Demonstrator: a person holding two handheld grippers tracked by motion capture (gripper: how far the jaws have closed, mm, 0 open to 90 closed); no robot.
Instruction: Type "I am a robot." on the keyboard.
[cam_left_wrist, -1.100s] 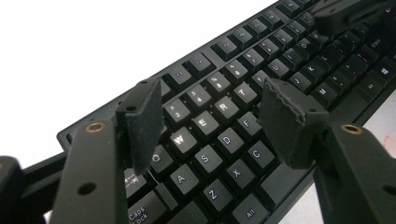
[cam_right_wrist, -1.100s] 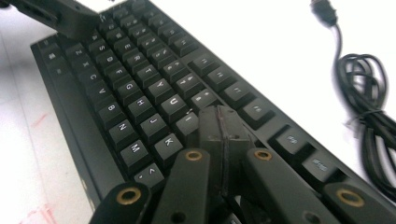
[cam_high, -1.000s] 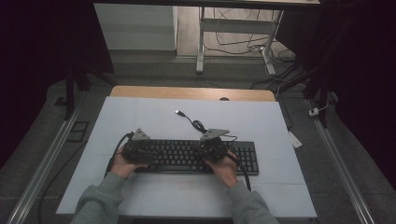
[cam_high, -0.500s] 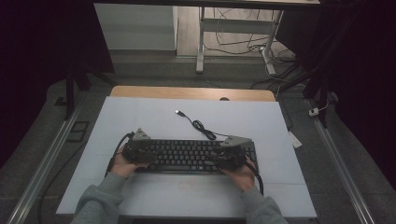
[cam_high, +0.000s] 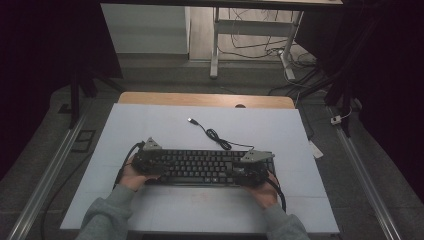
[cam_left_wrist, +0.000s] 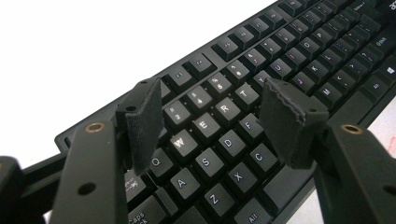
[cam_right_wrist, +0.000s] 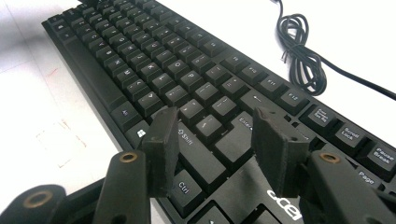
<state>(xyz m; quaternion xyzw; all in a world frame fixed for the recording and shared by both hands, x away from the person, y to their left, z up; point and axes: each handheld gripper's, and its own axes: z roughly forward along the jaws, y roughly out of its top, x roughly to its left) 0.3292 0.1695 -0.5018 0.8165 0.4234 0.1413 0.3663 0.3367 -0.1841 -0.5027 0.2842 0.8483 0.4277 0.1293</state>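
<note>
Black keyboard (cam_high: 200, 167) lies centre-low on the white table (cam_high: 150, 130). Left gripper (cam_left_wrist: 210, 126) and right gripper (cam_right_wrist: 215, 144) hover over its ends, jaws spread, grasping nothing, probably poised to press keys.

Your high view looks forward and down from above your side of the surface (cam_high: 165, 125), well back. Each gripper view sits low and close behind its own tongs, looking along them over the keyboard (cam_high: 200, 167): the left tongs (cam_left_wrist: 219, 121) over its letter end, the right tongs (cam_right_wrist: 217, 144) over its Shift end. All three views share that keyboard.
</note>
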